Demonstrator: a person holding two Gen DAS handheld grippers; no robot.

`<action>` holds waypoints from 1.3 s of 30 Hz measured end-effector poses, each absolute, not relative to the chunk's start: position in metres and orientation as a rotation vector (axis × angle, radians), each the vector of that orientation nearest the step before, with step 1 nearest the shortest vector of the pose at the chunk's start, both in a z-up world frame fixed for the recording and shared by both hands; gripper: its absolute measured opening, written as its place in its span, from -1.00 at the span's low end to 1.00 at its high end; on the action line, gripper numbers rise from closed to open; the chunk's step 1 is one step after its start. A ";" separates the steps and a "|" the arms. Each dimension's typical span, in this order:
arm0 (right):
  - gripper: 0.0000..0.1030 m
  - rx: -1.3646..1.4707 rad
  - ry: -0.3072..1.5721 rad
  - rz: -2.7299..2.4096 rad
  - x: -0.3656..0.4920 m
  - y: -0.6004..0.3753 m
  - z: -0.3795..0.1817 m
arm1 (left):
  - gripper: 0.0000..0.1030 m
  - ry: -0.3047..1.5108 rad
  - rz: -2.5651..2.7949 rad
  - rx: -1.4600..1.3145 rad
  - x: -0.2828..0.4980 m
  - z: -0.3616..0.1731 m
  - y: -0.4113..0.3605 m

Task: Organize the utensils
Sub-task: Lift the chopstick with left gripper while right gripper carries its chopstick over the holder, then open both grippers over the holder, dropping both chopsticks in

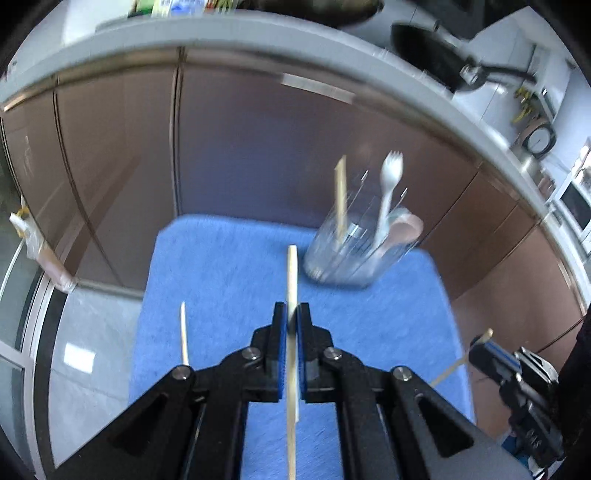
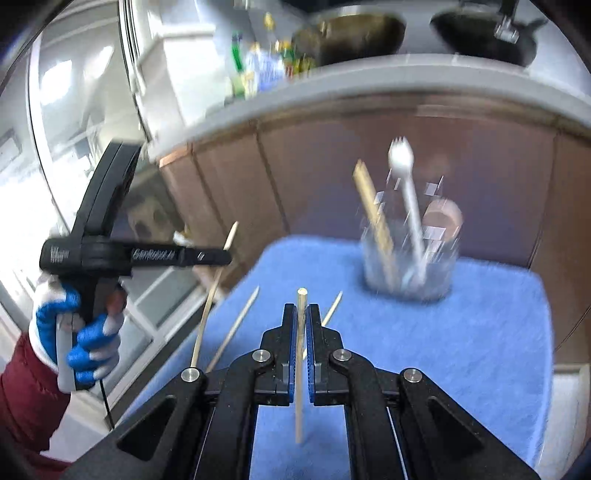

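Note:
A clear glass holder (image 1: pixel 356 251) stands at the far right of a blue mat (image 1: pixel 229 273); it also shows in the right wrist view (image 2: pixel 410 258). It holds a wooden chopstick (image 1: pixel 340 195), a white spork (image 1: pixel 390 184) and a pinkish spoon (image 1: pixel 404 227). My left gripper (image 1: pixel 291 317) is shut on a chopstick (image 1: pixel 292 280), held above the mat. My right gripper (image 2: pixel 302 317) is shut on another chopstick (image 2: pixel 300 354). Loose chopsticks lie on the mat (image 2: pixel 236 328), (image 2: pixel 331 308), (image 1: pixel 183 336). The left gripper (image 2: pixel 225 254) shows from the side with its chopstick (image 2: pixel 210 299).
Brown cabinet fronts (image 1: pixel 240 140) rise behind the mat under a grey counter edge (image 1: pixel 258 33). Black pans (image 1: pixel 436 55) and bottles (image 2: pixel 258 70) sit on the counter. A tiled floor (image 1: pixel 85 347) lies to the left. The right gripper (image 1: pixel 491 350) is at the mat's right edge.

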State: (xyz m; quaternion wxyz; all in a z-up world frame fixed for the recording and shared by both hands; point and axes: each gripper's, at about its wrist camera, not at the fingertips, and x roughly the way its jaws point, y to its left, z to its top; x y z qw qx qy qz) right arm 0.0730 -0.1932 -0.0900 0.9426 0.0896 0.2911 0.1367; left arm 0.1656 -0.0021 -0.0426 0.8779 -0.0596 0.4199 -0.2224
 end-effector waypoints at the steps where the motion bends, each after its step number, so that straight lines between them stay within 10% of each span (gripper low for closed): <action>1: -0.90 0.186 0.566 0.270 0.077 -0.196 -0.081 | -0.91 0.843 -0.474 -0.138 0.164 -0.031 -0.004; 16: -0.91 0.073 0.228 0.104 0.134 -0.236 0.019 | -0.91 0.384 -0.486 -0.271 0.213 0.064 -0.077; 39: -0.88 0.010 0.302 0.039 0.203 -0.262 -0.076 | -0.88 0.303 -0.350 -0.236 0.277 -0.053 -0.132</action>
